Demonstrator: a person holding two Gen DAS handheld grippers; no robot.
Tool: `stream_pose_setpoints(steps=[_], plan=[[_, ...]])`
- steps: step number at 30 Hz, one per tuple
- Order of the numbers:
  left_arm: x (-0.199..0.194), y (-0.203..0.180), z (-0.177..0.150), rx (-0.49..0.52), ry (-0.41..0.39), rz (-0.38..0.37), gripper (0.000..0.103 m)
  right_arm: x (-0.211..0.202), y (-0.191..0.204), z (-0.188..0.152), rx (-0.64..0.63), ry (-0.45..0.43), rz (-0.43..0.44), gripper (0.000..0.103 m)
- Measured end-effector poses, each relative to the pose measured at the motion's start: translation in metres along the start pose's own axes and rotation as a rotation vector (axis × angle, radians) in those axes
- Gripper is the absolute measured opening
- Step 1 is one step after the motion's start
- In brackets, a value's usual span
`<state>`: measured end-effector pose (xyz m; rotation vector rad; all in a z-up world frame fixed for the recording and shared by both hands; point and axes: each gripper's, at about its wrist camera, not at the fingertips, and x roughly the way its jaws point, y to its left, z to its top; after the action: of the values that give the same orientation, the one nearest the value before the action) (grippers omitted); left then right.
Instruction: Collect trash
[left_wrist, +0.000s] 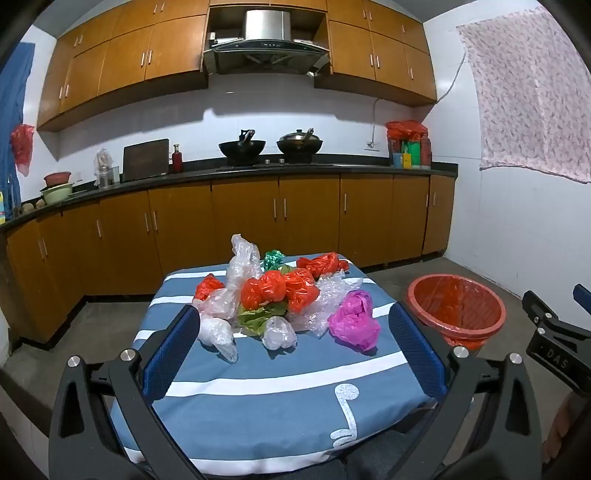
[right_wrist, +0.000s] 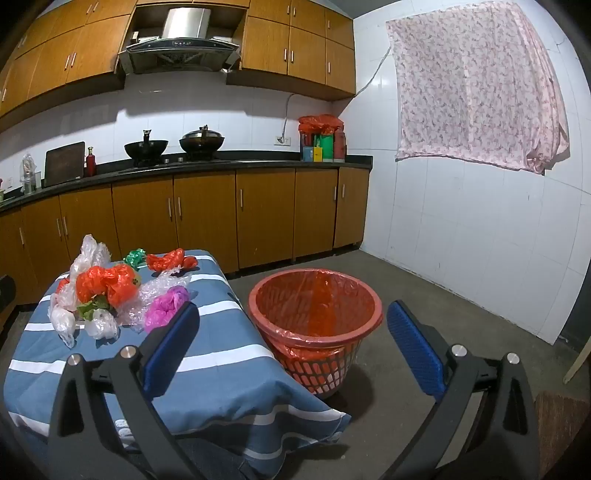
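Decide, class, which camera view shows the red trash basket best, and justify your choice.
The right wrist view shows the red trash basket best: the whole rim, red liner and mesh base are visible between the open fingers. The left wrist view catches it only off to the side, with its lower part hidden behind a gripper finger.

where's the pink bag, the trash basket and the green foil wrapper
pink bag (left_wrist: 352, 319), left wrist view, middle of the crumpled plastic
trash basket (right_wrist: 369, 295), right wrist view, far rim
green foil wrapper (left_wrist: 272, 258), left wrist view, its shiny top
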<state>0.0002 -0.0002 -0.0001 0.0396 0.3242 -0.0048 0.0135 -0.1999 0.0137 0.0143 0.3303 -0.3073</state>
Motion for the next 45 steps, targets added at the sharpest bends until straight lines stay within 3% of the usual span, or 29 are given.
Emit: stream_pose_setpoints(steps=[45], plan=[[0.0007,0.0005,0.0000,-0.012,0.009,-0.007,0.101,0.0003,-0.0026,-0.0003,0.007,0.004,0.002,0.099]])
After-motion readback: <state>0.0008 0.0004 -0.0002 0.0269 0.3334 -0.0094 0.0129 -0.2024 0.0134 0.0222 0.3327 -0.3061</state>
